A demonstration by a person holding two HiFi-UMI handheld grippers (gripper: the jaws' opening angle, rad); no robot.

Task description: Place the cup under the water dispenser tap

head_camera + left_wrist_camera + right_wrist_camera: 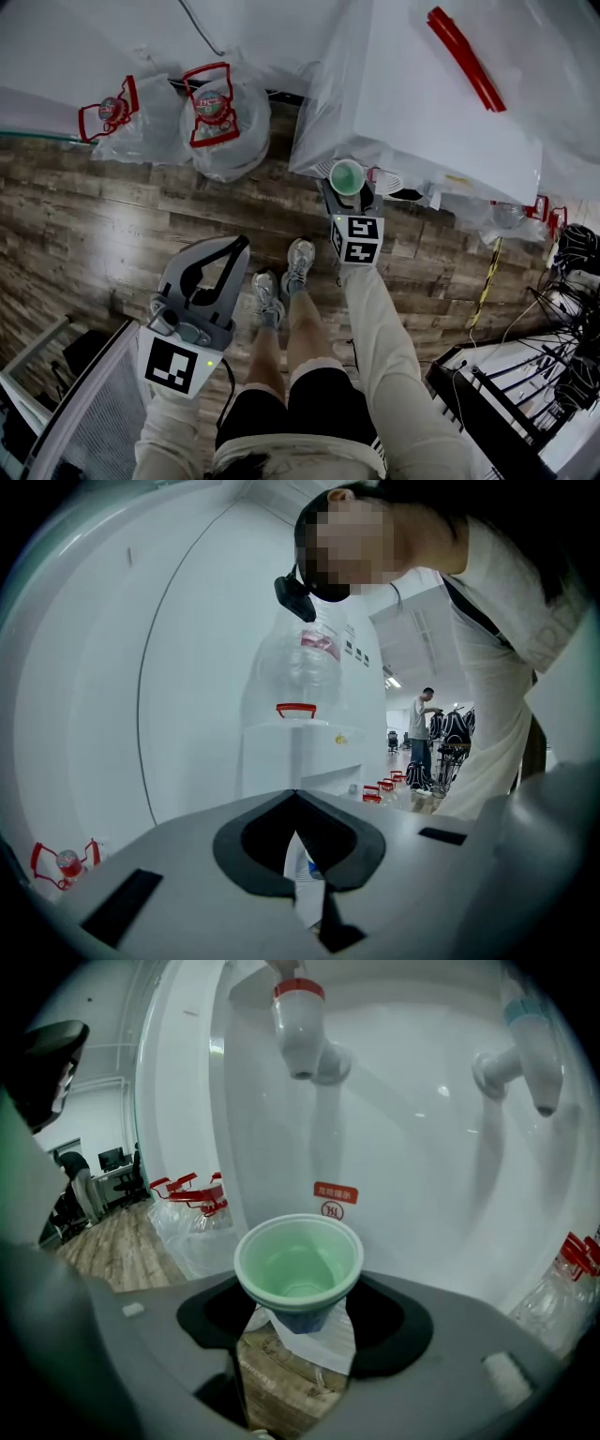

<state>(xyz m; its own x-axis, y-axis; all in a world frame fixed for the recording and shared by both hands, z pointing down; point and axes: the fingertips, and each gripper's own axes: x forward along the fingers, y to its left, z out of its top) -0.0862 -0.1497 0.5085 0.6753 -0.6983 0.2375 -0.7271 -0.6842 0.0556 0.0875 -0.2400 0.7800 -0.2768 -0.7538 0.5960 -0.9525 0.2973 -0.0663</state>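
A pale green cup (298,1269) stands upright and empty in my right gripper (300,1305), whose jaws are shut on its lower wall. It hangs just in front of the white water dispenser (422,94), a little below its red tap (302,1026); a blue tap (530,1054) sticks out further right. In the head view the cup (347,176) is at the dispenser's front edge, held by the right gripper (349,195). My left gripper (234,248) hangs low at the left, well away from the dispenser, jaws shut on nothing, and its view shows the left gripper (296,797) with tips meeting.
Bagged water bottles with red handles (220,112) lie on the wooden floor left of the dispenser, more (562,1288) at its right. The person's feet (281,281) stand before it. Cables and a dark rack (553,375) fill the lower right.
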